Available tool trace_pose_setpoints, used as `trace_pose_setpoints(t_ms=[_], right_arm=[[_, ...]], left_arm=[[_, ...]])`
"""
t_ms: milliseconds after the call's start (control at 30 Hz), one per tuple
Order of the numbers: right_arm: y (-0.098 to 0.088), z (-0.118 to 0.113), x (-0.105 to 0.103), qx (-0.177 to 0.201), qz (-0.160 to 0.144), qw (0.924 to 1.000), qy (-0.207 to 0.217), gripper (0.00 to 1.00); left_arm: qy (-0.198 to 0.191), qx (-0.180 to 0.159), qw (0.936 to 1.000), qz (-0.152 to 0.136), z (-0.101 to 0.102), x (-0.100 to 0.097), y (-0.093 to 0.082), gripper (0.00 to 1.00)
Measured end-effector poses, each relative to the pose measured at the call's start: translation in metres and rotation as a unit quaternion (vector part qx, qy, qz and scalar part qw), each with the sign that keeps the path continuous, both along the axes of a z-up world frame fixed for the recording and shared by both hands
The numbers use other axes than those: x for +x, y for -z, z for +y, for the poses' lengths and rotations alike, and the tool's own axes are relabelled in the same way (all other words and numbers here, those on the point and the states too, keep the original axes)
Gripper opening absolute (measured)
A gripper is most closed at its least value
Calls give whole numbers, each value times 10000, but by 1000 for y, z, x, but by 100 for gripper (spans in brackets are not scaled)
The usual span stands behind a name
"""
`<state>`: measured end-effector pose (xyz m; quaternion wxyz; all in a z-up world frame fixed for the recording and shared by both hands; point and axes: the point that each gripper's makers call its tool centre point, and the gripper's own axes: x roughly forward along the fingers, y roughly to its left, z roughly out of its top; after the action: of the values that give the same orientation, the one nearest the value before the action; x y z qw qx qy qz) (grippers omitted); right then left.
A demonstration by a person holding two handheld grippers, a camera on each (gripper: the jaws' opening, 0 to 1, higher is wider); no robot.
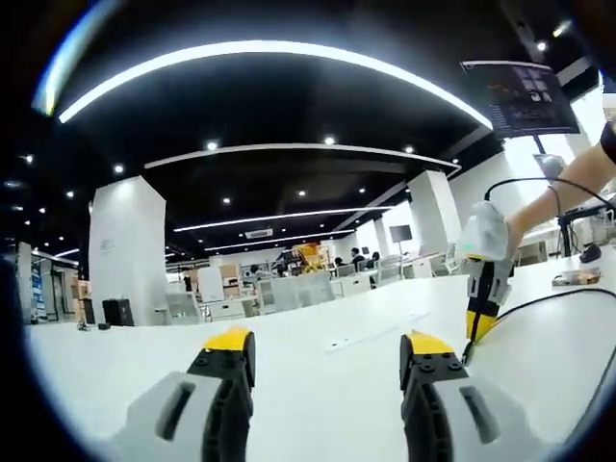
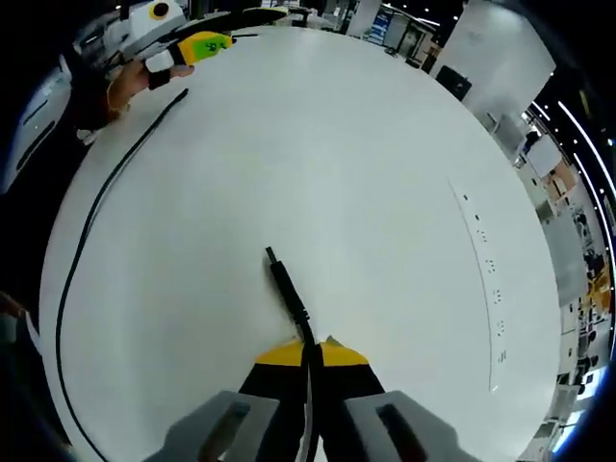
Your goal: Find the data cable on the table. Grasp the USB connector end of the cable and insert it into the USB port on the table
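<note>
White table: smooth, faint sheen, no texture.

Right gripper: grey body, black jaws with yellow tips, pinched narrow on the data cable. The cable is thin with a round black jacket and runs up between the jaws. USB connector sticks out ahead of the tips: a stiff black oblong housing with a short plug at the end. Can't tell if it touches the tabletop or sits just above it. The rest of the cable lies slack in one long curve near the table edge, on the view's left.

Port strip: long narrow line set flush in the table, with small slot clusters spaced along it. It is well apart from the connector, on the view's right. Slots are too small to tell which one is USB.

Left gripper: same build, jaws wide apart with nothing between them, over bare table. In the right gripper view a hand holds it near the far table edge.
</note>
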<state>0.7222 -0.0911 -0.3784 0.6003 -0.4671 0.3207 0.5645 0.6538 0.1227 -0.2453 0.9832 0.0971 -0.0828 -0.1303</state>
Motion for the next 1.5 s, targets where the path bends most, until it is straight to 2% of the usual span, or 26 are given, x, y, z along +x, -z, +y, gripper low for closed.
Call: trace_pose_setpoints(t_ms=[167, 300, 433, 567, 700, 900, 1033, 1133, 1200, 1333, 1433, 1500], right_arm=[[-5, 2, 2, 41, -105, 9999, 11, 4], [-11, 4, 4, 131, -106, 9998, 48, 4], [-12, 5, 5, 102, -178, 9998, 28, 4], [-17, 7, 4, 137, -198, 9997, 29, 4], [-22, 8, 3, 146, -238, 9996, 20, 4], [-29, 9, 3, 158, -310, 9994, 19, 4], [-32, 8, 3, 172, -352, 9992, 39, 4], [-34, 8, 2, 174, -393, 9991, 32, 4], [-35, 7, 2, 170, -406, 9990, 27, 4], [-37, 6, 2, 187, -428, 9989, 38, 4], [-39, 4, 2, 191, -443, 9988, 44, 4], [-39, 4, 2, 186, -451, 9988, 40, 4]], left_arm=[[486, 12, 9988, 94, -20, 7, -5, 62], [1048, 213, 9940, 228, -45, 13, -3, 58], [1526, 486, 9856, 536, -70, 21, 9, 52], [1937, 900, 9751, 603, -95, 25, 19, 52], [2258, 1019, 9666, 650, -116, 30, 26, 52], [2545, 1540, 9517, 761, -139, 37, 45, 49], [2712, 1725, 9434, 814, -152, 39, 53, 48], [2794, 2025, 9343, 892, -162, 41, 63, 38], [2830, 2055, 9321, 940, -166, 43, 67, 33], [2890, 2044, 9301, 983, -173, 46, 73, 32], [2936, 2230, 9234, 1065, -178, 46, 82, 31], [2935, 2275, 9222, 1081, -180, 47, 83, 29]])
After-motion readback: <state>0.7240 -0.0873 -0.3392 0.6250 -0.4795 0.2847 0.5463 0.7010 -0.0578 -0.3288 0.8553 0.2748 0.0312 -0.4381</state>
